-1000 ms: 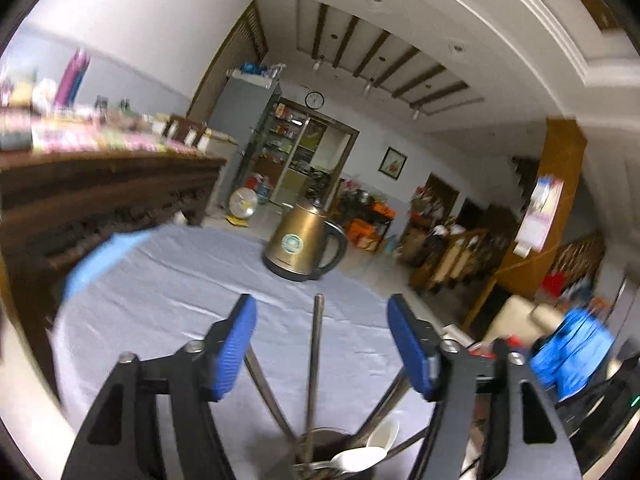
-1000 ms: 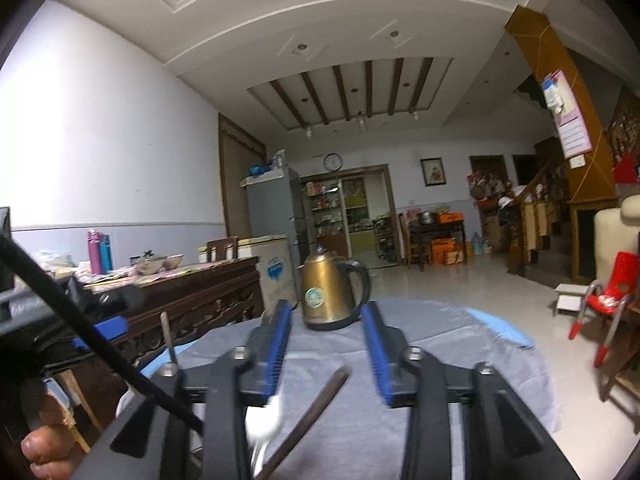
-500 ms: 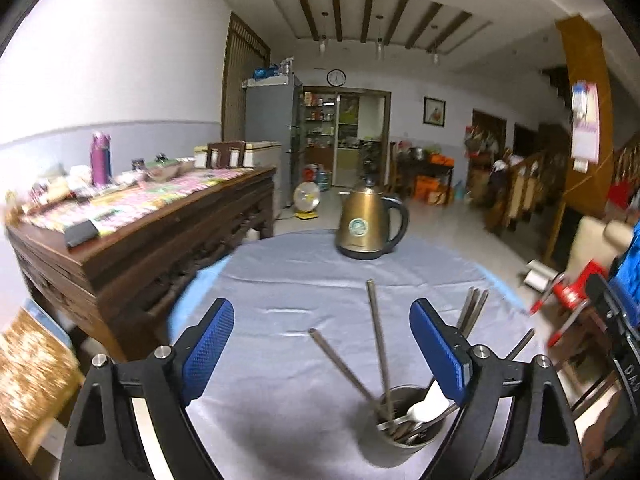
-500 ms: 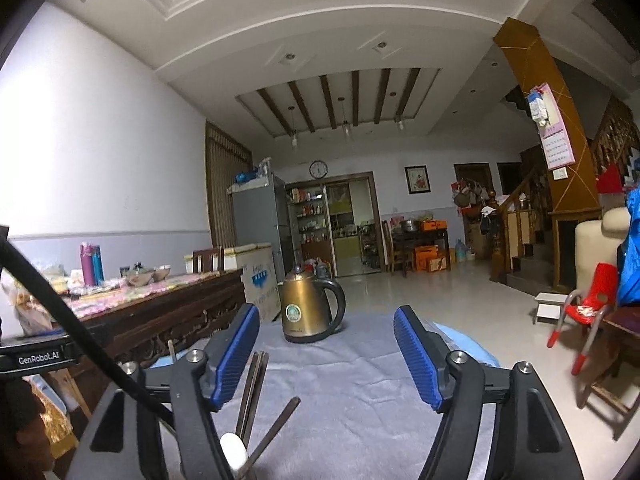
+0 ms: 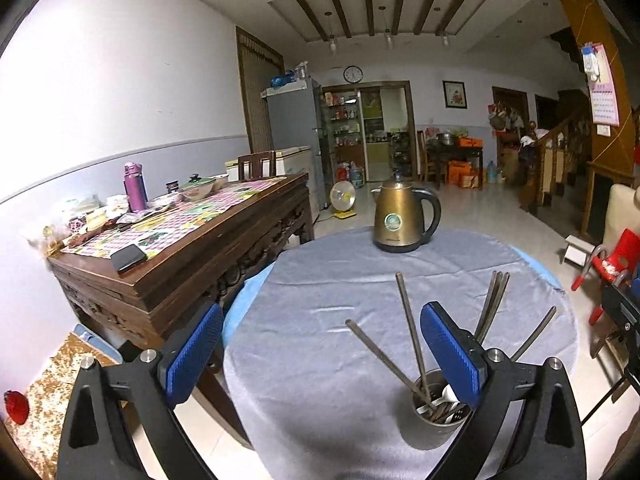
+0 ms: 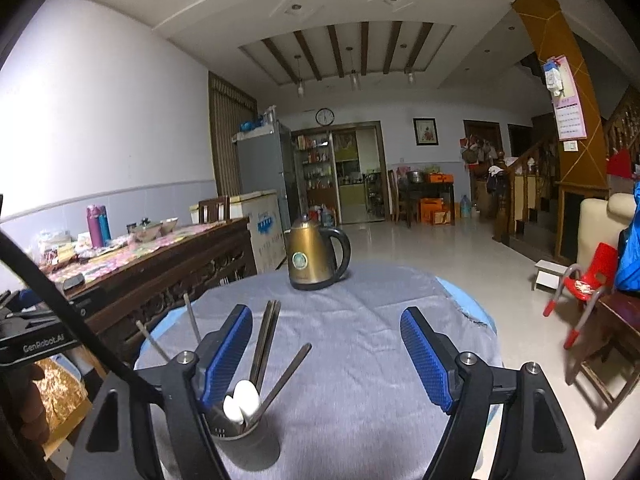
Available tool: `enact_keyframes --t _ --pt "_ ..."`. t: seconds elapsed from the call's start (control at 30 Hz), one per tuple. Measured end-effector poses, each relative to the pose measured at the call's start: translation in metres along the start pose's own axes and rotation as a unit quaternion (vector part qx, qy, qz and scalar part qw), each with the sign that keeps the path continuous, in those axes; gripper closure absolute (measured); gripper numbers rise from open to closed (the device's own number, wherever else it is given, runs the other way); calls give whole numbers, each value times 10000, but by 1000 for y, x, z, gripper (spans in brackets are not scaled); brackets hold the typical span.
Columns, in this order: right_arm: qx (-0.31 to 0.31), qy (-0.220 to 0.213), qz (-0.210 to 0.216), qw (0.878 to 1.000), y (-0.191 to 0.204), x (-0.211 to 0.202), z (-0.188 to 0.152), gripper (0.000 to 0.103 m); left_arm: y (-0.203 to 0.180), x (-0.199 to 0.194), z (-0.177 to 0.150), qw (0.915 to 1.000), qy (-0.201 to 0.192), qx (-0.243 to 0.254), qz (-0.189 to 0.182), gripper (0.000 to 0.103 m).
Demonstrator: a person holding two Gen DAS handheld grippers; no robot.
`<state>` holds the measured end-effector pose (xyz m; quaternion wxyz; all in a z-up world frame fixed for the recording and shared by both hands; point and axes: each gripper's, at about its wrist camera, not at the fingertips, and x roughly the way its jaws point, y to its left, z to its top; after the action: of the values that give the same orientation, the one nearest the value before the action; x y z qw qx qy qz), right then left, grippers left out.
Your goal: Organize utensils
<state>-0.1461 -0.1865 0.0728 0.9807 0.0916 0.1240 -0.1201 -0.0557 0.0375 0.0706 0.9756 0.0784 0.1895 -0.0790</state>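
1. The left gripper [image 5: 322, 354] has just been opening – its blue pads stand wide, nothing between them.
2. The right gripper [image 6: 326, 356] has likewise been opening, and it too holds nothing.
3. The utensil cup [image 5: 434, 424] sits lower right in the left view, chopsticks [image 5: 412, 332] fanning upward.
4. A gold kettle [image 6: 316, 256] stands mid-frame on the grey tablecloth [image 6: 360, 360].

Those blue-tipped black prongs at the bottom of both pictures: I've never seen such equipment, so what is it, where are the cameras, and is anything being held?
Each picture comes from a camera mounted on a hand-held two-finger gripper, looking forward along its fingers. One shows the left gripper, the other the right gripper. Both have just been opening and hold nothing. On the table's grey cloth stand a metal cup holding chopsticks and spoons, and a golden kettle farther back.
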Motion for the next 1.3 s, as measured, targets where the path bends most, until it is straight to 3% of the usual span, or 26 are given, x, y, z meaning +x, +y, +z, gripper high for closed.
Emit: enact_keyframes --t 0.57,1.3 --pt "-106 986 209 9948 14 7 -22 23 -3 -4 -16 9991 378 113 153 4" --pt "14 1355 138 9907 17 17 -37 23 -7 4 -34 9968 765 190 117 4"
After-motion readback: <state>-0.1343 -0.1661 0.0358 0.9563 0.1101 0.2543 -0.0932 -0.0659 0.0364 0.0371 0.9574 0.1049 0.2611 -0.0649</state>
